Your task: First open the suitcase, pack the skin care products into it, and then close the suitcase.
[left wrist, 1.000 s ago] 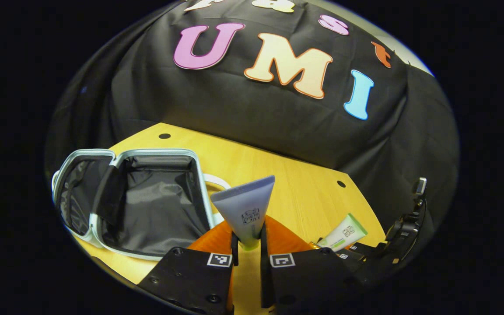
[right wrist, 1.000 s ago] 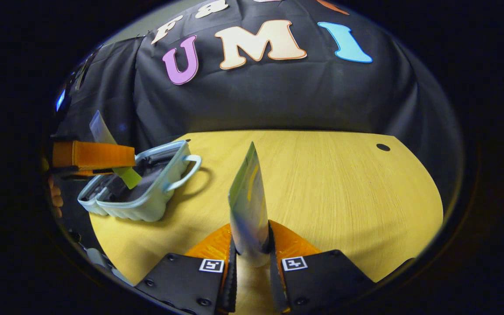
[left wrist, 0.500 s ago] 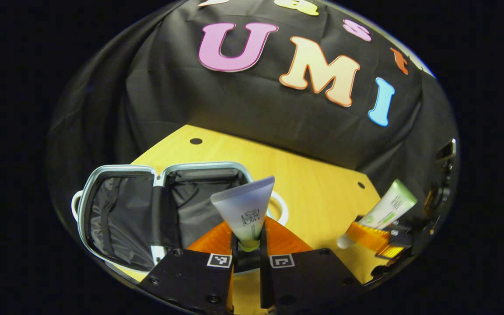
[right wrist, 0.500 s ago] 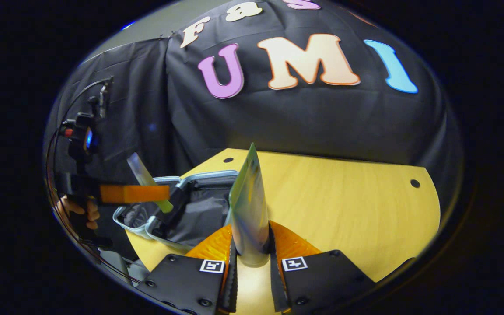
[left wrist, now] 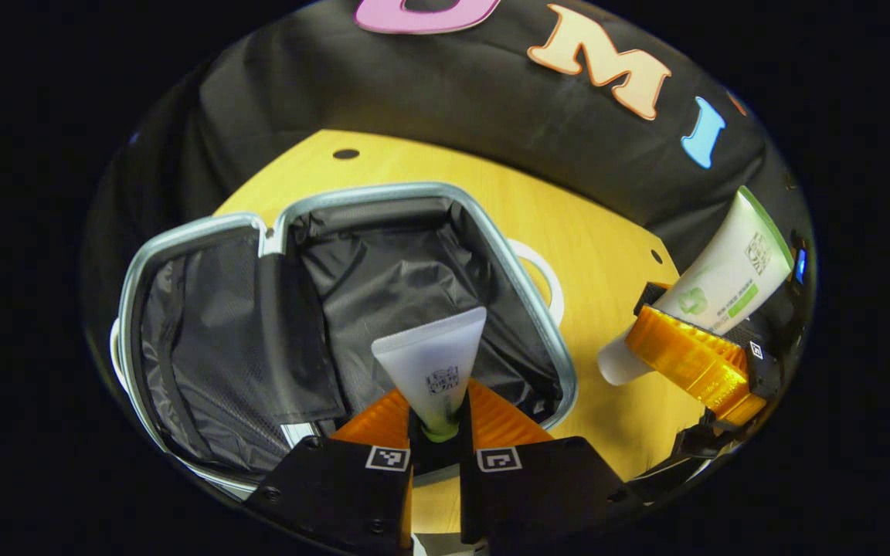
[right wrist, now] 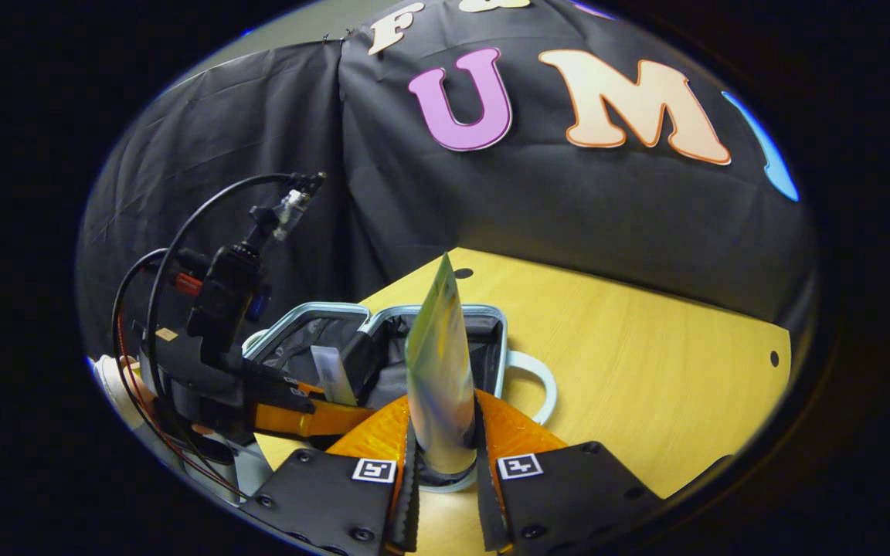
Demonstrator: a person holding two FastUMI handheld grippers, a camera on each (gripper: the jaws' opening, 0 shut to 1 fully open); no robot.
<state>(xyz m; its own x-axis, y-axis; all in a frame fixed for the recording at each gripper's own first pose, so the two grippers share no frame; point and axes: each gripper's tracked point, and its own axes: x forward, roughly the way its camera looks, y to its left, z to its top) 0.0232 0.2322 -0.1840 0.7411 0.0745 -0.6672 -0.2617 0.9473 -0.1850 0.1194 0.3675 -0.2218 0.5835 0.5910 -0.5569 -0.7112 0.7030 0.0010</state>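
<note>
The small suitcase (left wrist: 429,191) lies open on the wooden table (left wrist: 592,255), its two dark-lined halves side by side; it also shows as the suitcase (right wrist: 491,316) behind my tube. My left gripper (left wrist: 439,432) is shut on a frosted tube (left wrist: 433,363), held over the right half of the case. My right gripper (right wrist: 445,455) is shut on a white and green tube (right wrist: 439,371), seen edge-on. In the left gripper view that same white tube (left wrist: 723,286) hangs right of the case in the right gripper (left wrist: 688,363).
A pale handle loop (left wrist: 545,270) sticks out from the case's right side. Bare table (right wrist: 646,363) stretches to the right of the case. The left gripper's body with its cables (right wrist: 221,301) stands at the left in the right gripper view.
Both grippers have moved toward the suitcase with their tubes. The left one now hangs over the open right half; the right one has come close to the case's right side.
</note>
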